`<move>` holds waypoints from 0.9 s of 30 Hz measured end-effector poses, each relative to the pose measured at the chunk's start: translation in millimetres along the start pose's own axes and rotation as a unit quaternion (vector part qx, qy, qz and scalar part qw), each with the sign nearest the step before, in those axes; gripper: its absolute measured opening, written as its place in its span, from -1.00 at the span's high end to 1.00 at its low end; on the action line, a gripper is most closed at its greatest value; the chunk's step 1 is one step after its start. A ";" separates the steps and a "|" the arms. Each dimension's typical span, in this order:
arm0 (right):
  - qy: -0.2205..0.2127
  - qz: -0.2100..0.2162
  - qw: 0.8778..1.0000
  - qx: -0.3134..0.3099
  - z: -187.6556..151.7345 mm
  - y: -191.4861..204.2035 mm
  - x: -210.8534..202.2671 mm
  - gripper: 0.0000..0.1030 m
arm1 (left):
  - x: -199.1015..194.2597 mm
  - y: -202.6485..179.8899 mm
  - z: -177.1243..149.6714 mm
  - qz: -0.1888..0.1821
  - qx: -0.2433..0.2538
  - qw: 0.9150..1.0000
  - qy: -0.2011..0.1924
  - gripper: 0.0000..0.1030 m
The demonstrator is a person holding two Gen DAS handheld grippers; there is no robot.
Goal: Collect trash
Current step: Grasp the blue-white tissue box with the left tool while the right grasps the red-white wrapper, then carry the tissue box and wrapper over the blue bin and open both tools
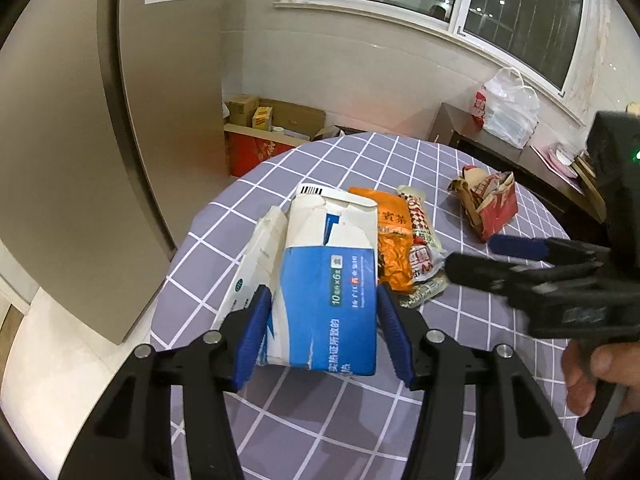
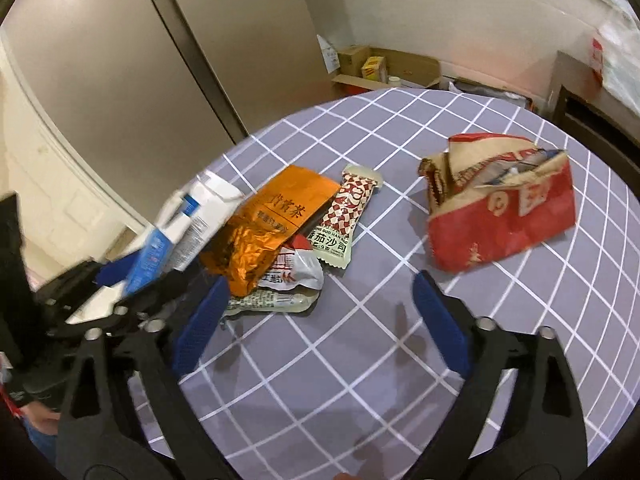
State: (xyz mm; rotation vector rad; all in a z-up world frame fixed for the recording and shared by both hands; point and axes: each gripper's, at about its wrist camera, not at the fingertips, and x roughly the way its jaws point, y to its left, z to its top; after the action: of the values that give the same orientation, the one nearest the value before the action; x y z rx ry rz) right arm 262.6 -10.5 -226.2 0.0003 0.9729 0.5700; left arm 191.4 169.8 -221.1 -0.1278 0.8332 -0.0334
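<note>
The left gripper [image 1: 324,320] clamps a torn blue-and-white cardboard medicine box [image 1: 328,280] between its two blue-padded fingers [image 1: 252,336], holding it over the near edge of the round table covered in a purple cloth with a white grid [image 1: 360,420]. A second, flattened white carton [image 1: 252,264] sits pressed against the box's left side.

Just beyond the box lies a small heap of wrappers: a crumpled orange foil tea packet [image 2: 272,220], a red-and-white checked snack wrapper [image 2: 344,216] beside it, and a white-and-red plastic sachet [image 2: 296,272] partly under both. A torn red-and-tan paper bag [image 2: 504,216] stands apart on the right side of the table.

The right gripper [image 2: 320,320] hovers over the cloth with its jaws spread wide and nothing between them, its left pad near the heap of wrappers. A tall beige cabinet [image 1: 80,140] rises behind the table, with cardboard boxes [image 1: 272,120] on the floor by the wall.
</note>
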 end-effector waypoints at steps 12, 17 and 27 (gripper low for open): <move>0.010 -0.007 0.999 -0.030 5.2 18.8 32.0 0.60 | -5.8 9.9 1.4 -0.001 -0.020 1.000 -0.009 -0.02; -0.001 -0.009 1.000 -0.012 -11.4 3.1 9.2 0.72 | -11.3 7.2 0.8 -0.003 -0.019 1.000 -0.015 -0.01; -0.034 -0.023 0.998 0.044 -36.9 -47.1 -46.4 0.73 | -27.8 -12.3 0.0 -0.013 -0.014 0.999 -0.030 0.04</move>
State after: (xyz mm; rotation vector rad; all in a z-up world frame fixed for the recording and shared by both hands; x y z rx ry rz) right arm 235.3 -81.1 -223.0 0.0746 0.9295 0.4819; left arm 173.0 159.8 -199.1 -0.1657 0.7732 -0.0418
